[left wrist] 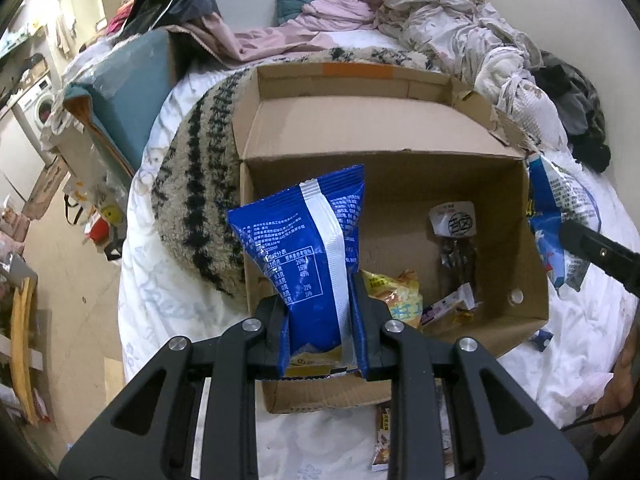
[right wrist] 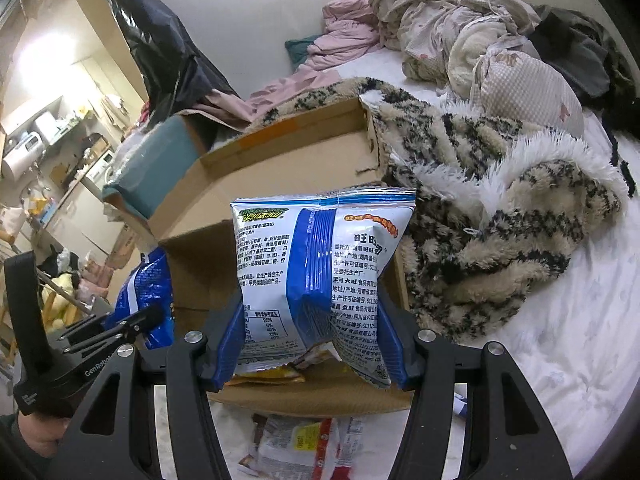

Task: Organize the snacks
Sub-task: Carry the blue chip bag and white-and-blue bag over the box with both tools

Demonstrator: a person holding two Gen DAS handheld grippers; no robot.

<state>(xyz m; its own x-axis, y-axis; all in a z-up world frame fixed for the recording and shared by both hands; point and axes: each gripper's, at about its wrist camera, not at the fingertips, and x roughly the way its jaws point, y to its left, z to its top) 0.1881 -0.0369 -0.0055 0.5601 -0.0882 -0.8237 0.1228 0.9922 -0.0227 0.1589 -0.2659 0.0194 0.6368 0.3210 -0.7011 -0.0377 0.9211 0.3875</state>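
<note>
My left gripper [left wrist: 320, 312] is shut on a dark blue snack bag [left wrist: 308, 248], held upright over the near left corner of an open cardboard box [left wrist: 532, 280] on the bed. My right gripper [right wrist: 312, 340] is shut on a puffy white-and-blue snack bag [right wrist: 320, 264], held above the box's [right wrist: 280, 160] near right side. That bag [left wrist: 560, 216] shows beyond the box's right wall in the left wrist view, with a right finger [left wrist: 596, 252] across it. The left gripper [right wrist: 132, 320] and its blue bag [right wrist: 148, 292] appear at the left of the right wrist view. Inside the box lie a dark jerky packet [left wrist: 456, 240], a yellow packet [left wrist: 400, 296] and a small white packet [left wrist: 448, 304].
Loose snack packets lie on the white sheet before the box [left wrist: 384, 444] [right wrist: 304, 448]. A patterned fleece blanket [right wrist: 500, 232] and heaped clothes [left wrist: 440, 20] crowd the bed behind and right. A second box with a teal cushion [left wrist: 124, 92] stands at the left edge. A hand [left wrist: 616, 400] shows at right.
</note>
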